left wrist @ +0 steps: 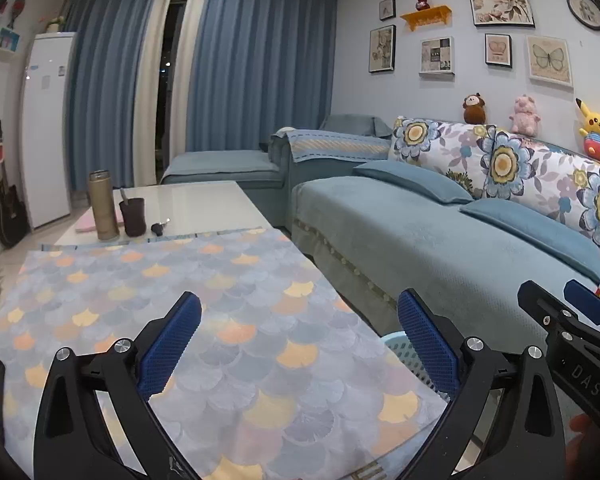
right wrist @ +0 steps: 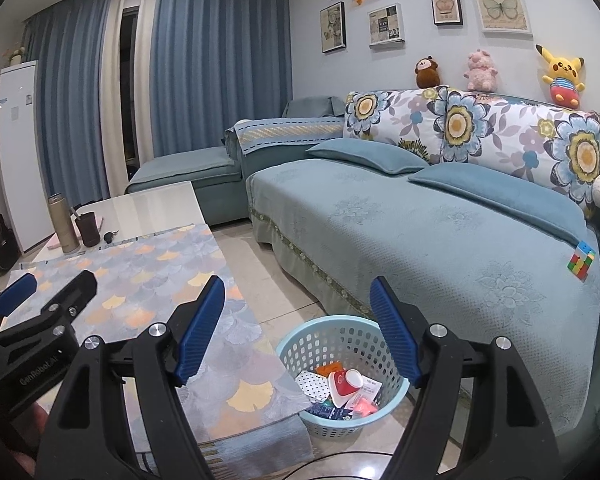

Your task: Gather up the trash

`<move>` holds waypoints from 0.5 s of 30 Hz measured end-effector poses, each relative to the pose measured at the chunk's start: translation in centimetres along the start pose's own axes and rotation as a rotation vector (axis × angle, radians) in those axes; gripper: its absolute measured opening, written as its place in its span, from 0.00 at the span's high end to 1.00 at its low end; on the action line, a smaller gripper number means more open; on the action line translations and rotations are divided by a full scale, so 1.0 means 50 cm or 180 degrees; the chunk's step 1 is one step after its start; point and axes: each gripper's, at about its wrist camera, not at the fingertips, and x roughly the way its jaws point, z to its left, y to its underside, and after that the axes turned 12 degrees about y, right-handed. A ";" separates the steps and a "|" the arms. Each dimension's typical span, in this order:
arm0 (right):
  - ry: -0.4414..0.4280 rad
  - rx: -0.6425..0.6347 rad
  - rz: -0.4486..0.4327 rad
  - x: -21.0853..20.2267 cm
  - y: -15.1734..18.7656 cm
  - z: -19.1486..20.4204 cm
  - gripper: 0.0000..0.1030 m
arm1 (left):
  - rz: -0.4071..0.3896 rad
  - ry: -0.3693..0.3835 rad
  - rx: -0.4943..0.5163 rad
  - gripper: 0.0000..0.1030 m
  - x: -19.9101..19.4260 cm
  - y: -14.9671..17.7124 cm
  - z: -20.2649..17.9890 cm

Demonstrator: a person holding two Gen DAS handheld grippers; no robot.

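A light blue perforated basket stands on the floor between the table and the sofa. It holds several pieces of trash, among them a red and white wrapper. Its rim also shows in the left wrist view. My right gripper is open and empty, above the basket. My left gripper is open and empty over the table's scale-patterned cloth. No trash shows on the cloth. Each gripper appears in the other's view: the right gripper and the left gripper.
At the table's far end stand a gold thermos, a dark cup, a pink item and keys. A blue sofa with cushions lies right; a Rubik's cube sits on it. A cable runs on the floor.
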 end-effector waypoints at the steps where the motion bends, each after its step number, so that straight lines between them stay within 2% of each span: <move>1: -0.0004 -0.0011 -0.0006 -0.001 0.001 0.003 0.29 | 0.0002 -0.0005 -0.0010 0.07 0.001 0.001 0.001; 4: -0.0023 -0.0016 -0.0018 -0.002 0.001 0.003 0.24 | 0.0014 -0.0020 -0.0066 0.07 0.002 0.002 0.005; 15: -0.0052 -0.0024 0.0001 0.001 0.002 0.006 0.23 | 0.0004 -0.0045 -0.0130 0.07 0.002 0.001 0.006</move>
